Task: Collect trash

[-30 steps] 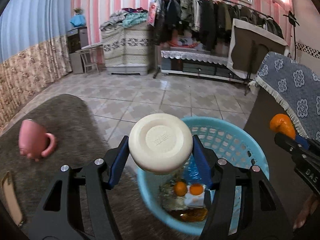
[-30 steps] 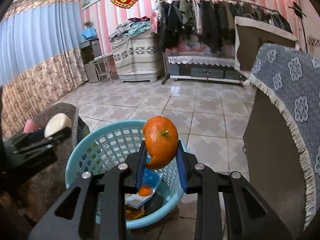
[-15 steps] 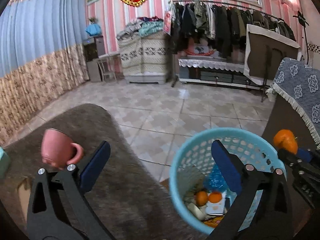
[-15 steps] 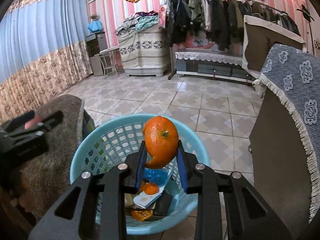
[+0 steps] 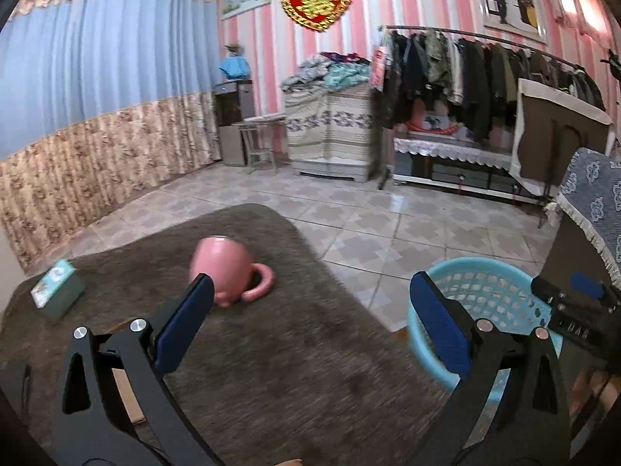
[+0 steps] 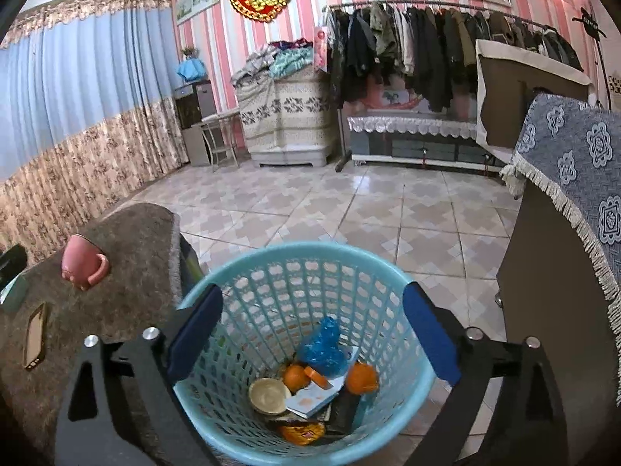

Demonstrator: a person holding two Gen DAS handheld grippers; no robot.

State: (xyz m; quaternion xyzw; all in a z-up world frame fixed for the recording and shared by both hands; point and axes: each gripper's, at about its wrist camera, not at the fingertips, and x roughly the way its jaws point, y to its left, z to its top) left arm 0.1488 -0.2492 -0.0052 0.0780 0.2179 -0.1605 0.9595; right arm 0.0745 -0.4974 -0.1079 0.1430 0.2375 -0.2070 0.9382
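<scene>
The light blue trash basket (image 6: 310,250) stands on the floor right under my right gripper (image 6: 312,295). Its jaws are opening, wide apart, with nothing between them. Inside the basket lie a piece of orange peel (image 6: 361,378), a cream round lid (image 6: 269,390), a blue wrapper (image 6: 324,349) and other scraps. My left gripper (image 5: 310,287) is open and empty above the brown-covered table (image 5: 310,369). From there the basket (image 5: 485,268) shows at the right, and the right gripper's fingers (image 5: 582,285) reach over its far side.
A pink mug (image 5: 225,272) lies tipped on the table, with a teal box (image 5: 56,291) at the far left. A phone (image 6: 35,336) rests near the table's front. A cabinet under a blue patterned cloth (image 6: 562,194) stands right of the basket. Tiled floor lies beyond.
The left gripper opened, dropped the cream lid into the basket and swung left and up over the table. The right gripper opened and its orange peel fell into the basket.
</scene>
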